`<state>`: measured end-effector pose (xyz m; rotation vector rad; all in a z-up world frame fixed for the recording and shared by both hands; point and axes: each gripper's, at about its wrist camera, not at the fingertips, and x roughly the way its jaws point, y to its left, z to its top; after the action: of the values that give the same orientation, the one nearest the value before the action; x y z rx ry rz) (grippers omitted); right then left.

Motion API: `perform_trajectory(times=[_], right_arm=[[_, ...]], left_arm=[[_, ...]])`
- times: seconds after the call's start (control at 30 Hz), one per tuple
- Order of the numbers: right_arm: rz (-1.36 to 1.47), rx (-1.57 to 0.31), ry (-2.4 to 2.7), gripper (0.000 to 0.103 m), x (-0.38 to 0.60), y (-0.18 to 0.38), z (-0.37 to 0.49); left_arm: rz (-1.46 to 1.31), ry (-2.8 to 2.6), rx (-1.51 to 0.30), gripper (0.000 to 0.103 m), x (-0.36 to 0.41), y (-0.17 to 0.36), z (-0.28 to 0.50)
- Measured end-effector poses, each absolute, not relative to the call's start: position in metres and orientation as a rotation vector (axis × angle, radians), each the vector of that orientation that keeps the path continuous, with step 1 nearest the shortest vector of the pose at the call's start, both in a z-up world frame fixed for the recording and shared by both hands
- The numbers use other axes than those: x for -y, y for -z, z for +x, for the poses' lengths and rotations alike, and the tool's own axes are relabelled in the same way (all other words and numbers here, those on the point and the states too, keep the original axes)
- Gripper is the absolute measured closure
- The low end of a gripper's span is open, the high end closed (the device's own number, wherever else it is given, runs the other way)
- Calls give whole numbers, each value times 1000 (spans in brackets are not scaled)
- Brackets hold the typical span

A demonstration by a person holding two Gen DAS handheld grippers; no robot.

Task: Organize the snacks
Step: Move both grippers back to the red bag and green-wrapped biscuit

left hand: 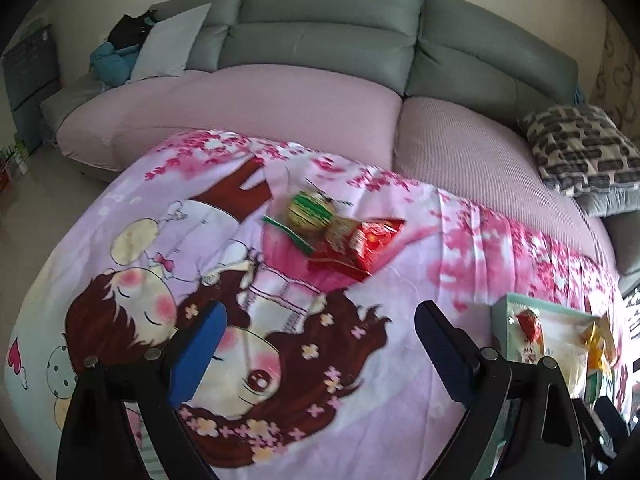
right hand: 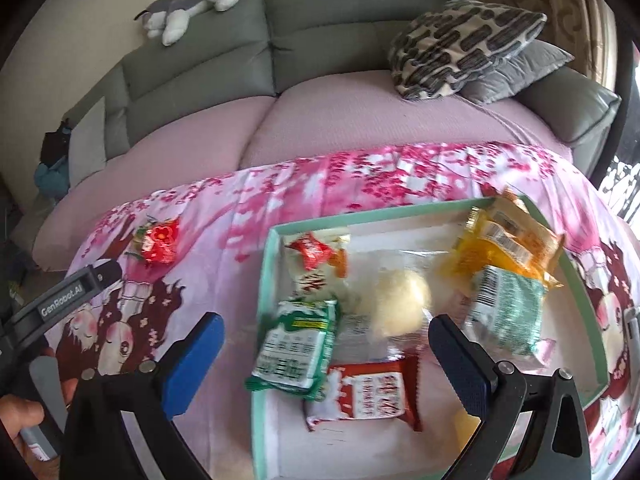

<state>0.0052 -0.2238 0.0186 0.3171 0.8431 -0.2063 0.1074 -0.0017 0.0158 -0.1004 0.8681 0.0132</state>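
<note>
Mint-green box (right hand: 404, 210), red snack packet (left hand: 370, 246)

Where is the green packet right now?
In the right wrist view the green packet lies tilted over the left rim of the tray, between the open right gripper's fingers, beside a red-and-white packet.

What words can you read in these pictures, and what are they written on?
"GenRobot.AI": on the left gripper, along its dark side bar in the right wrist view.
Red and white packet in the green-rimmed box: large red characters, too blurred to read.
Green packet: small print, too blurred to read.
Orange packet: barcode and print, too small to read.
</note>
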Motion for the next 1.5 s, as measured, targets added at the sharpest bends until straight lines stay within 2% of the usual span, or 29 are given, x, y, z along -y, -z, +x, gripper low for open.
perform_trajectory(times=[0.5,1.5], right_arm=[[304,-808,59,0,178,-15,37],[254,-853,-46,0,130,-2,104]], left_arm=[[-147,-143,-866,8,-57,-19,115],[-167,-76,-926,8,-73,0,171]])
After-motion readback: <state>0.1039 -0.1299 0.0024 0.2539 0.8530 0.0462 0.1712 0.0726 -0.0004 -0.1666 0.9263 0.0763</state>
